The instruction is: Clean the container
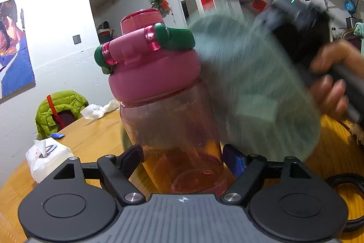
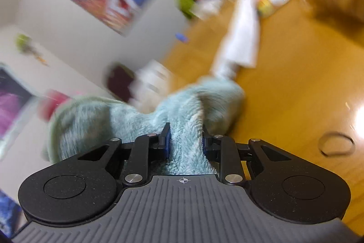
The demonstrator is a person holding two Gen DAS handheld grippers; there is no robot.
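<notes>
In the left wrist view, a tissue pack (image 1: 46,157) lay at the left of the wooden table (image 1: 95,136), and the left gripper (image 1: 183,159) was clamped around the lower body of the transparent pink water bottle (image 1: 173,129), which stood upright with its pink lid (image 1: 152,65) on. To the right of the bottle, the blurred teal towel (image 1: 252,88) lay against its side. The right gripper (image 2: 185,140) was closed to a narrow gap, pinching a fold of that towel (image 2: 182,111).
</notes>
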